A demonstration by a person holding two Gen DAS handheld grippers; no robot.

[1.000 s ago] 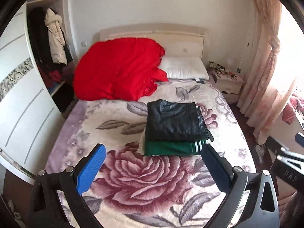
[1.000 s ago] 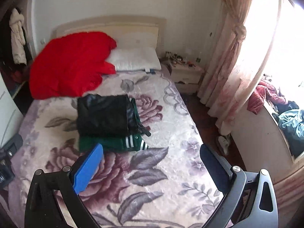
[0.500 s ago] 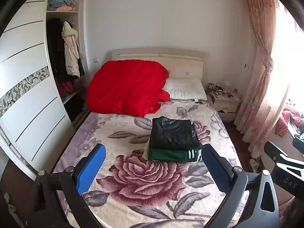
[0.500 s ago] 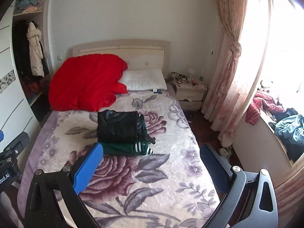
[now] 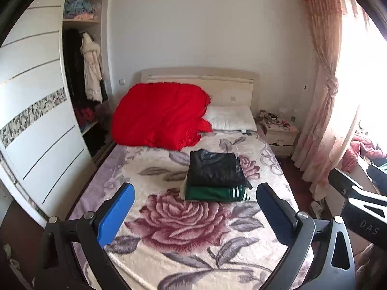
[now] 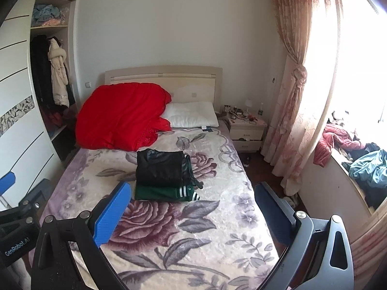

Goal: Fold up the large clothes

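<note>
A folded black leather garment (image 5: 214, 169) lies on top of a folded green garment with white stripes (image 5: 215, 193) in the middle of the bed (image 5: 145, 169). The stack also shows in the right wrist view: the black garment (image 6: 159, 168) on the green one (image 6: 164, 193). My left gripper (image 5: 196, 213) is open and empty, held back from the foot of the bed, well short of the stack. My right gripper (image 6: 192, 212) is open and empty too, to the right of the left one. Part of the right gripper's body (image 5: 358, 207) shows at the left view's right edge.
A red blanket (image 5: 159, 116) and a white pillow (image 5: 229, 118) lie at the headboard. A wardrobe (image 5: 36, 120) stands left, a nightstand (image 6: 246, 130) and tied curtain (image 6: 295, 96) right. Loose clothes (image 6: 358, 154) pile on the window ledge.
Both grippers have pulled back and up from the bed, so the folded stack looks smaller and farther away. Both stayed open and empty.
</note>
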